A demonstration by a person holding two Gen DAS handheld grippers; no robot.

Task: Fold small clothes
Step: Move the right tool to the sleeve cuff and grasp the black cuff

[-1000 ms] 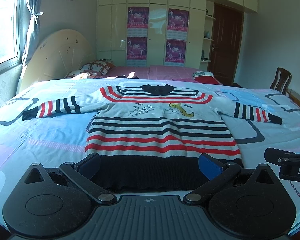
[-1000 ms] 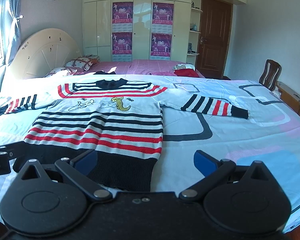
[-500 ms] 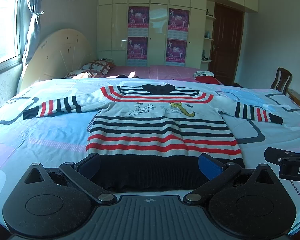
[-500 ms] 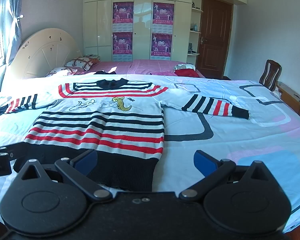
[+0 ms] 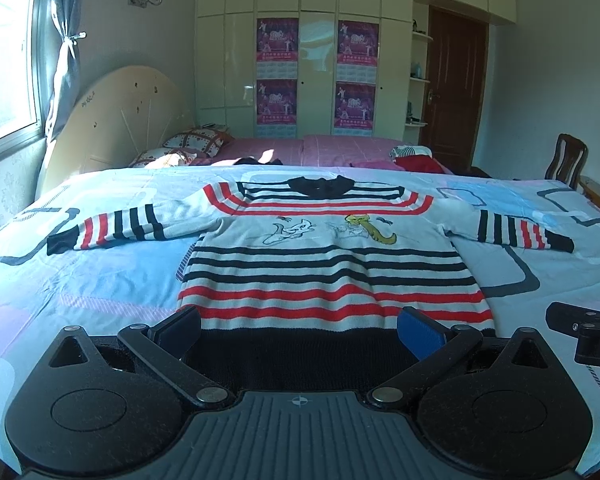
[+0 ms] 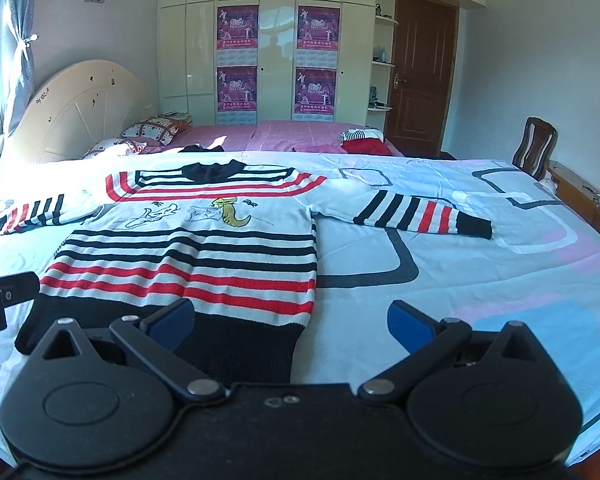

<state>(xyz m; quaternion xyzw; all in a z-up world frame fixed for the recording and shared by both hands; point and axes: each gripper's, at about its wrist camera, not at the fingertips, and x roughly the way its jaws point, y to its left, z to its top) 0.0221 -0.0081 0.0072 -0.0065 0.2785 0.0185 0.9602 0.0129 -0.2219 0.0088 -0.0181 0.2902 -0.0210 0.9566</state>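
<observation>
Far left in the left wrist view: bright window (image 5: 4, 60) with a tied-back grey curtain (image 5: 62, 52), then a cream rounded wooden headboard (image 5: 128, 120) leaning at the wall. Spread flat, front up, on the pale blue bedsheet with grey and pink rounded-square print (image 5: 80, 280): a small white knitted sweater with black and red stripes, black collar and black hem band (image 5: 328, 264), both sleeves stretched out sideways, collar toward the far side, hem toward the cameras. Across the chest, two cartoon figures, one outlined, one yellow. Low over the hem band, centred on the garment: left gripper (image 5: 300, 330), its blue-padded fingers (image 5: 420, 330) wide apart, nothing between them, whether touching the knit cannot be told. Further right, over the sweater's right hem corner and the bare sheet beside it: right gripper (image 6: 290, 324), likewise spread wide and holding nothing, left finger above the black band, right finger above the sheet. At the right edge of the left wrist view, part of that black tool. Behind the bed: a second bed in pink cover (image 6: 300, 134) bearing a patterned pillow (image 6: 152, 128) and a small red and striped heap of clothes (image 6: 362, 142); cream glossy wardrobe with four purple posters (image 6: 276, 52); dark brown wooden door (image 6: 420, 72); far right, a dark wooden chair (image 6: 538, 146).
</observation>
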